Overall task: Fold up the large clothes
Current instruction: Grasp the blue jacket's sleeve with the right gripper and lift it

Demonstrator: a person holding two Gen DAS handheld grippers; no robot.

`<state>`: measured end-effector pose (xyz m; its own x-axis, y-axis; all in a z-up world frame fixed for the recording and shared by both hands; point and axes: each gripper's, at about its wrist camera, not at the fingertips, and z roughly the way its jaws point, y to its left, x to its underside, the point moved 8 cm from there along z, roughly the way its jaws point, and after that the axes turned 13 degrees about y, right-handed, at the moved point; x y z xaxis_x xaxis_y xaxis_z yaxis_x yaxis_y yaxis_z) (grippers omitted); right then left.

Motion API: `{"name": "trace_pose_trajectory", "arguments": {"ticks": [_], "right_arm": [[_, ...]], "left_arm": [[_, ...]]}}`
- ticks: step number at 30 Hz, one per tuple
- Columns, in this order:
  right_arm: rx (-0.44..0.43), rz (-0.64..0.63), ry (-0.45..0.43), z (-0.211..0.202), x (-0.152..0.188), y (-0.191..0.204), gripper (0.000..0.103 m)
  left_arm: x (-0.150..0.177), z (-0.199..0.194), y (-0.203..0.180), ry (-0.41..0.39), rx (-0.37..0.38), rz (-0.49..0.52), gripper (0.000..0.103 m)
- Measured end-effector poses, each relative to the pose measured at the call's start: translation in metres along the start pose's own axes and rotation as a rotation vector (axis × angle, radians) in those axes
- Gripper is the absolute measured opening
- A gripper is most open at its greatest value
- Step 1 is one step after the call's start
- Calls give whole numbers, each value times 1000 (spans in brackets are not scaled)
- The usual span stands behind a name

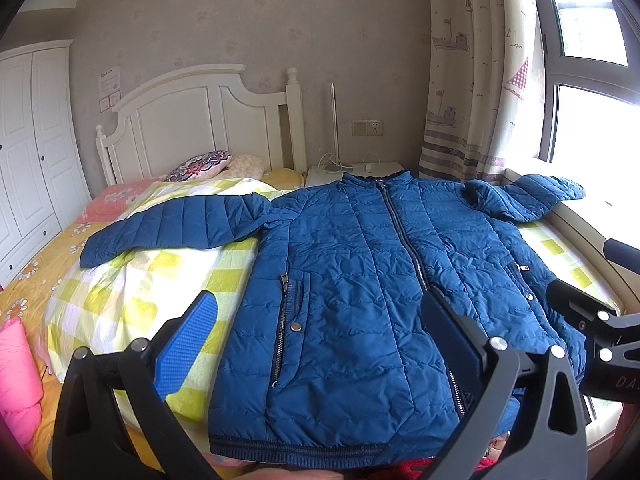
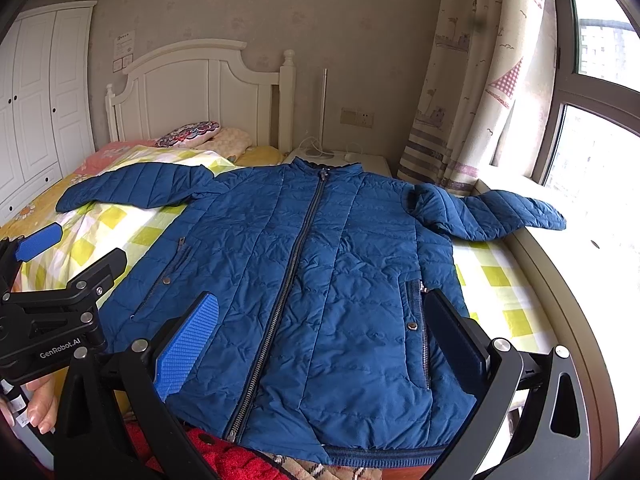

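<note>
left hand-held gripper point(image 1: 320, 332) wide open, right hand-held gripper point(image 2: 324, 332) likewise, both empty

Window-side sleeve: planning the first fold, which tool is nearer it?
Right. The right tool hovers over the jacket's window-side half; the left tool hovers nearer the other sleeve.

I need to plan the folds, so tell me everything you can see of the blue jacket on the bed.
The blue jacket is a quilted, puffy coat of smooth, slightly shiny fabric, lying front up and flat on the yellow-checked quilt. Its centre zipper is closed up to the stand collar. Each side has a zipped pocket with a metal snap, and the hem is ribbed. Both sleeves are spread outward; one sleeve reaches onto the window ledge. Neither the left gripper nor the right gripper touches it; both are open above its lower half.
</note>
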<state>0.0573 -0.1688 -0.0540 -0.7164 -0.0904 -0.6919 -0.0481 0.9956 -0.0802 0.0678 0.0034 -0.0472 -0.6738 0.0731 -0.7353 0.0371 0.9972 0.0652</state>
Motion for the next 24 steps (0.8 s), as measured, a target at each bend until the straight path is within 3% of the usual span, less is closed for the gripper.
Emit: {"name": "trace_pose_trajectory", "arguments": {"ticks": [8,13,17,20,24], "right_arm": [[-24,-6,7,14,0,0,99],[-29,21,76,65,-13,-21,99],[-23,157,172,128,-29,-76,99],[5,313,211,172,-44,-138,99],[76,468,180,211,-69,-227,99]], "left_arm": [[-2,14,-3,30,14,19,101],[-28,79,-8,119,40,57,101],[-53,181,-10,319,79,83,101],[-74,245,-3,359,-1,107,101],[-98,307,6,405,-16,132,101]]}}
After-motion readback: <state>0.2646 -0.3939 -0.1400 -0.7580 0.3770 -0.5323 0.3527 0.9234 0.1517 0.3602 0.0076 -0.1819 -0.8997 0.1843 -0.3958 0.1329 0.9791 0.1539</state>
